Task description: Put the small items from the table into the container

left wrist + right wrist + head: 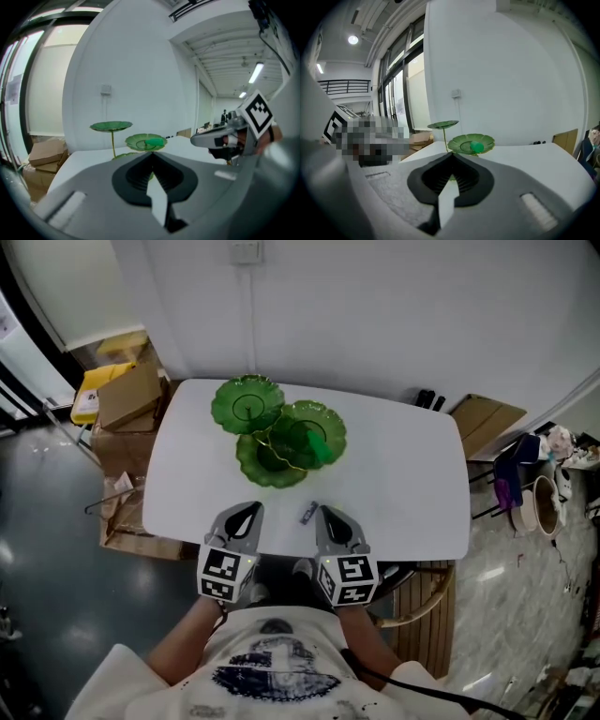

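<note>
Bluish and small, the one loose item (308, 513) lies on the white table (403, 465) near its front edge, just ahead of the gap between your two grippers. Any print on it is too small to read. Beyond it, toward the middle of the table, stands the container (278, 432): three green dishes shaped like lotus leaves, set at different heights on thin stems. A bright green piece (319, 448) already rests in the right-hand dish, and it also shows in the left gripper view (153, 140) and the right gripper view (476, 146).

Your left gripper (246, 517) has its jaws pressed together with nothing between them; its own view (151, 154) shows the closed tips aimed at the dishes (146, 141). Your right gripper (330, 514) is likewise closed and empty (452, 155), pointing at the same stand (471, 143). Neither one touches the item. Each carries a cube of black-and-white square markers, the left cube (223, 575) and the right cube (349, 579), with no letters on them.

Past the table's left side, cardboard boxes (131, 395) sit on the floor. A wall socket (247, 252) is fixed above the far edge, and a wooden chair (427, 601) stands at the near right corner.
</note>
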`<move>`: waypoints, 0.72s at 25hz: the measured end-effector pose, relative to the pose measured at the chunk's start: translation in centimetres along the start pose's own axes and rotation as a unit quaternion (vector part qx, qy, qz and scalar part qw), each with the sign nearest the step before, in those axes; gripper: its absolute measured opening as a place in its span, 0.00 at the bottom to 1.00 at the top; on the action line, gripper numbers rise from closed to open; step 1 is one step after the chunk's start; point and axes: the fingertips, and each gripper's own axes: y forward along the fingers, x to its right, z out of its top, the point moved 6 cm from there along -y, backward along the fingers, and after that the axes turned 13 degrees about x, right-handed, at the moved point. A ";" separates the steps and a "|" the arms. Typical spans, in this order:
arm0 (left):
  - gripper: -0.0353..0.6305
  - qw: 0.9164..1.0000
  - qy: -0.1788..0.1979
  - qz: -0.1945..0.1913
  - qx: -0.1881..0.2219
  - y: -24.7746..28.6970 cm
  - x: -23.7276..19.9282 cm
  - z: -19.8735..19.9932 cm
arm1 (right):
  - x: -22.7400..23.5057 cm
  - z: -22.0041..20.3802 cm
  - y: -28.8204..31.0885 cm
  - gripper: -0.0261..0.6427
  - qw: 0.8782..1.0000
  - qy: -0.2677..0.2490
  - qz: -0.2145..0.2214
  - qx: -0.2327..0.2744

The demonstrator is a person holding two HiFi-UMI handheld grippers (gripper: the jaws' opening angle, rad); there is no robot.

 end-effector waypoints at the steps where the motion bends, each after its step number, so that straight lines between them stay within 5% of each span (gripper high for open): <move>1: 0.04 1.000 0.000 -0.001 0.001 -0.8 -0.1 0.1 | -0.8 0.0 -0.3 0.04 1.000 -0.004 -0.004 0.001; 18: 0.04 1.000 0.011 -0.009 0.001 -8.2 -1.3 -1.0 | -7.8 -1.1 -3.4 0.04 1.000 -0.007 -0.016 0.005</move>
